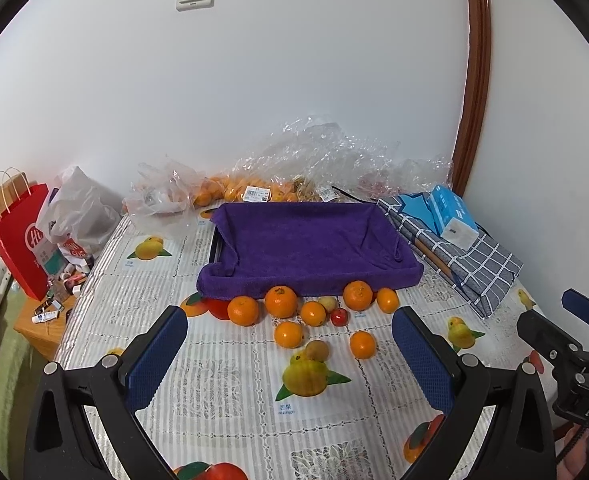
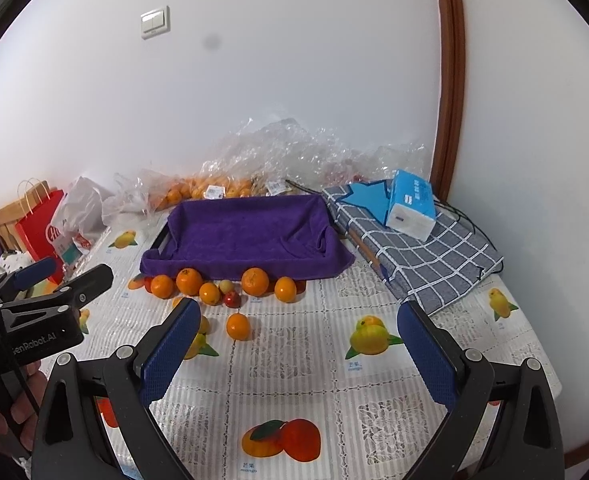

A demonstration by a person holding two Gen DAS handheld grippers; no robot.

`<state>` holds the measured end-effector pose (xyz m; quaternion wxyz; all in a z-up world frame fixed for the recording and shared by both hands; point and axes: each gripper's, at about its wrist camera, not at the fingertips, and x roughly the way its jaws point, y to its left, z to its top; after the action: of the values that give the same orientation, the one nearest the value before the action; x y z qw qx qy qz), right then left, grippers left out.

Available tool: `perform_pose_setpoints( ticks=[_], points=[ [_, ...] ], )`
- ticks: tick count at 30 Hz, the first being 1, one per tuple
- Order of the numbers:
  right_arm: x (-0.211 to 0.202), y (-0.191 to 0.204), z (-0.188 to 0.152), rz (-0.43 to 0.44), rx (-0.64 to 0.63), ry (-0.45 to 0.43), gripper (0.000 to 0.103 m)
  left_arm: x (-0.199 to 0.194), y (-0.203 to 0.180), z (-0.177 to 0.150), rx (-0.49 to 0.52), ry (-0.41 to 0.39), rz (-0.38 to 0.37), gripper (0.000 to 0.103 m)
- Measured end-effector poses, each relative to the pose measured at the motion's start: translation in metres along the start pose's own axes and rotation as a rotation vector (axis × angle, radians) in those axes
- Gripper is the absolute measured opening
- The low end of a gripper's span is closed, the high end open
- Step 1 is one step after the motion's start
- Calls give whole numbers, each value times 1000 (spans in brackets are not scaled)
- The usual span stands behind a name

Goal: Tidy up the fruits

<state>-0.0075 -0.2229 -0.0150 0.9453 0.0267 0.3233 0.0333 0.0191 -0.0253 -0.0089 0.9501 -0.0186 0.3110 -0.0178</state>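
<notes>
- The table (image 1: 222, 392), under a fruit-printed cloth, is carrying every item; printed mangoes and oranges are lying flat in the pattern and are not to be mistaken for real fruit.
- The purple towel-lined tray (image 1: 310, 244) is sitting at mid-table toward the wall, holding no fruit. The lining is appearing soft, so it is likely cushioning anything set down; judged the probable destination.
- The left gripper (image 1: 290, 344) is hovering above the cloth with its jaws spread wide and nothing between them, facing the loose fruit.
- The right gripper (image 2: 298, 332) is likewise standing wide apart and carrying nothing, to the right of the fruit group.
- The oranges (image 1: 280, 301) are lying loose along the tray's near edge, several touching the towel hem and two sitting apart nearer the grippers. They are judged light, firm and round, therefore prone to rolling; grip across the widest part, pads on opposite sides, with moderate pressure.
- The brownish-green fruit (image 1: 317, 350) is resting just beside a printed mango, near the closest orange. Its kind is not determinable; treat it as soft-skinned.
- The small red fruit (image 1: 339, 317) is sitting among the oranges, with a pale fruit just behind it. Being smallest, it is calling for a narrow, centred closure to avoid squeezing it out sideways.
</notes>
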Motion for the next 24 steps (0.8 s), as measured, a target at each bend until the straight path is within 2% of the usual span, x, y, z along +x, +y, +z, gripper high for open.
perform_pose_setpoints(
  ticks=[6,11,18,24],
  points=[
    [20,0,-3,-32,-24,14,99,17,7,-3,-9,13,-5,103],
    [41,-6,-7,-31,7,37,101,32,15,-7,-12,23,10,103],
    [75,-8,-15,5,-5,33,101,62,33,-19,-35,66,22,102],
    [113,-6,-22,-44,-37,58,101,91,50,-36,-48,125,43,97]
  ],
)
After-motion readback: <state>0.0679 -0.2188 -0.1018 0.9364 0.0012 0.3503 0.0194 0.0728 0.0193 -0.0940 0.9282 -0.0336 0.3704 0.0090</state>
